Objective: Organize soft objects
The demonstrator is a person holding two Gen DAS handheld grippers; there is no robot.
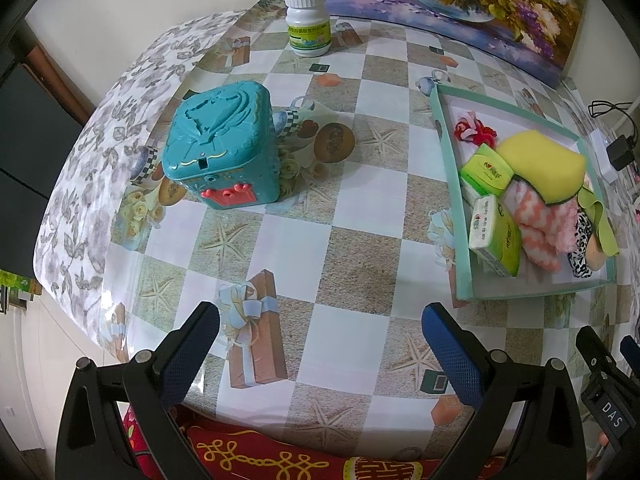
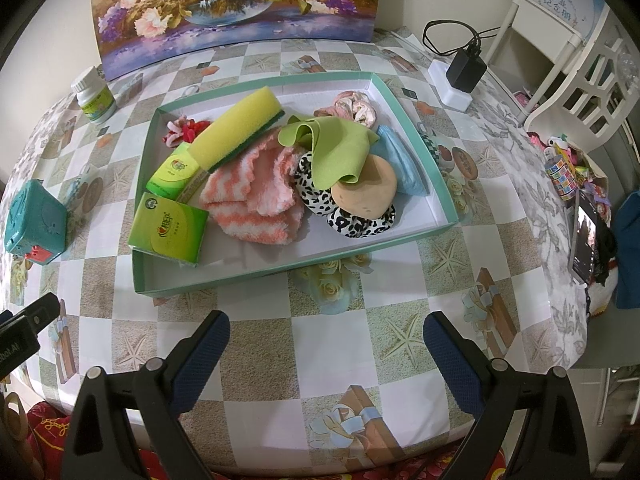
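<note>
Left wrist view: left gripper (image 1: 320, 344) fingers wide, empty, hovering over bench near front edge. Teal toy box (image 1: 222, 148) toward left edge, pill bottle (image 1: 307, 22) at back edge; both hard, likely leave alone.

Right wrist view: right gripper (image 2: 326, 352) fingers wide, empty, just short of tray (image 2: 288, 262). Soft things already piled inside: sponge (image 2: 238, 130), striped cloth (image 2: 256, 196), green cloth (image 2: 332, 150), tissue packs (image 2: 170, 232). Judgement: nothing soft visible outside tray; if tidying, pinch one item by its free edge.

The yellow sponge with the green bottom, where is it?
The yellow sponge with the green bottom lies inside the teal-rimmed cardboard tray, toward its back left in the right wrist view, resting on the pink-and-white fluffy cloth beside the green tissue packs.
</note>
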